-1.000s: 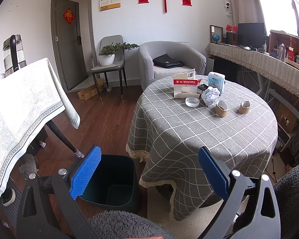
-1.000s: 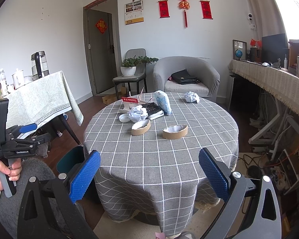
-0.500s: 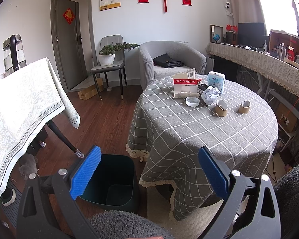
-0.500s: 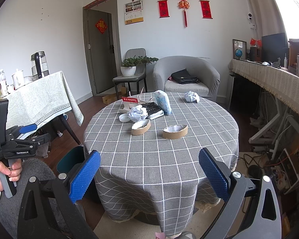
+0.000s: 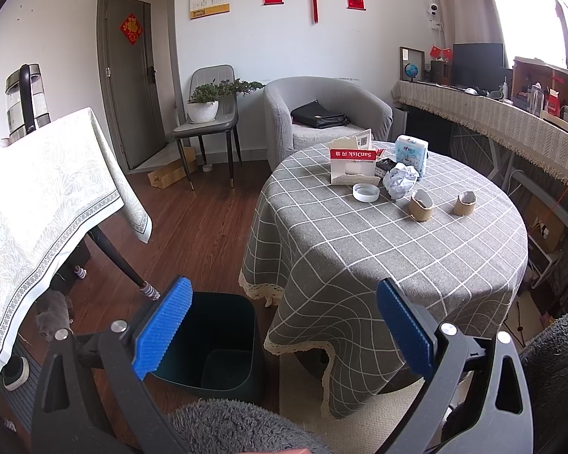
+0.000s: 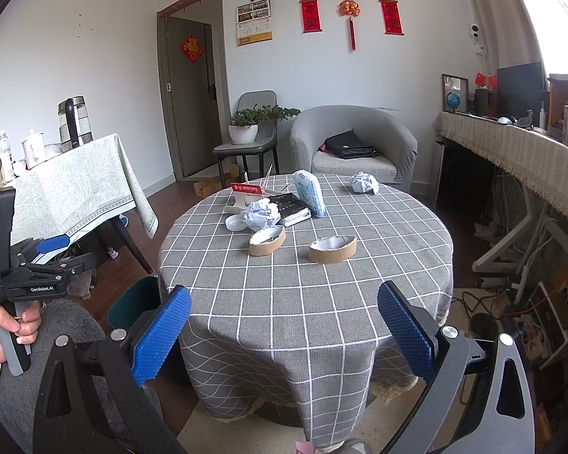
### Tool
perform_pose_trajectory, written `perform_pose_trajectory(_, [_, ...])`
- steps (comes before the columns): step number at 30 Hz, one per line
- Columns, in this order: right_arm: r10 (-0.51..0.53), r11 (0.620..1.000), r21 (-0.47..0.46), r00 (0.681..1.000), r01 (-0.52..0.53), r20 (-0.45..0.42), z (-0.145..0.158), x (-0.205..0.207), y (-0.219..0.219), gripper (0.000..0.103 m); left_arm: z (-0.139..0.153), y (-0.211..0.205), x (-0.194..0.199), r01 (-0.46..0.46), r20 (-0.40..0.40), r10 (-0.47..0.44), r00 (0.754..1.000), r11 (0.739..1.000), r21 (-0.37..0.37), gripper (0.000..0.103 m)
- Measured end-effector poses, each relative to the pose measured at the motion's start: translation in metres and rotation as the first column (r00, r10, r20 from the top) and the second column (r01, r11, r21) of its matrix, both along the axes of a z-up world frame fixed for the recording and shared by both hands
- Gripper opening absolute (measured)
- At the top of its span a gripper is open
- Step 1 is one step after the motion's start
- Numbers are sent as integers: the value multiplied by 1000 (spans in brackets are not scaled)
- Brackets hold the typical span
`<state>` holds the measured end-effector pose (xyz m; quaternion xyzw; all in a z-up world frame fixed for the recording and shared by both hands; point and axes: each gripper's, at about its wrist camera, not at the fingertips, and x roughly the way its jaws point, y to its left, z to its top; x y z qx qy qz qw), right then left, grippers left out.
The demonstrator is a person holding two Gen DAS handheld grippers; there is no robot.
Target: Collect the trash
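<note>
1. Your left gripper [image 5: 280,331] is released, blue pads spread and holding nothing, above the dark green plastic bin [image 5: 212,344] that stands on the wooden floor just beside the round table [image 6: 306,302] with its grey checked cloth.
2. Your right gripper [image 6: 284,335] is likewise spread wide and unloaded, facing the table from its near edge.
3. The trash lies on the table: two flattened brown cardboard tape rings [image 6: 267,241] [image 6: 332,249], a crumpled white paper ball [image 6: 262,215] beside a white round lid [image 6: 234,223], and a second paper ball [image 6: 363,182] near the far edge.
4. Judged stage: the opening one (nothing grasped yet).
5. Next move calls for reaching forward to the nearest ring, closing on it, then carrying it to the bin.
</note>
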<state>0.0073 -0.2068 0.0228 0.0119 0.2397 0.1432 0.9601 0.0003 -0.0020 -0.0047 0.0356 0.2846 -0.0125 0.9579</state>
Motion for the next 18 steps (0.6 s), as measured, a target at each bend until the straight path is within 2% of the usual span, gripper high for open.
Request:
perform_pose_trajectory(9, [-2, 1000, 0, 1000, 2, -10, 1, -1, 0, 100, 5, -1, 0, -11, -1, 11, 1000, 1000, -2, 99])
perform_pose_trajectory(13, [-1, 1000, 7, 1000, 1, -27, 4, 1, -4, 100, 11, -4, 2, 27, -1, -27, 1000, 998, -49, 98])
perform_pose_trajectory(18, [-1, 999, 40, 999, 2, -48, 4, 14, -8, 100, 15, -16, 13, 86, 13, -85, 996, 995, -57, 95])
